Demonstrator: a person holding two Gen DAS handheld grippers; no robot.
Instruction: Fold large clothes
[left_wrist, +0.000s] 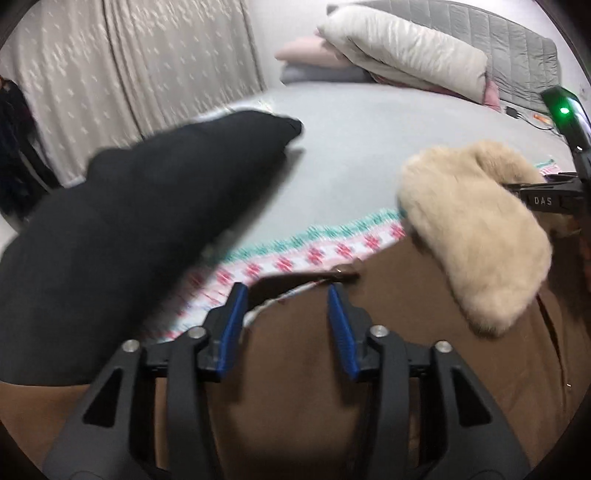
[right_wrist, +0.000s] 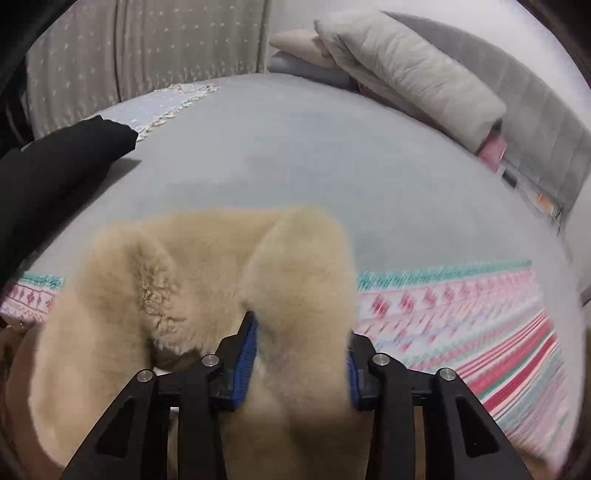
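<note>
Left of the brown coat (left_wrist: 295, 369) a black garment (left_wrist: 129, 240) hangs blurred. The coat lies on the patterned blanket (right_wrist: 461, 314). Left gripper (left_wrist: 288, 306) hovers over its edge, jaws apart, holding nothing. Right gripper (right_wrist: 301, 350) looks clamped on the fleece collar (right_wrist: 207, 280). Probably early positioning; next the left one needs a grip.

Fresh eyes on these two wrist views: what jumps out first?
The cream fleece collar fills the right wrist view, one fold of it between the right gripper fingers. In the left view, the left gripper is open over the brown coat, beside a big black garment at left. Both lie on a grey bed with a patterned blanket.
</note>
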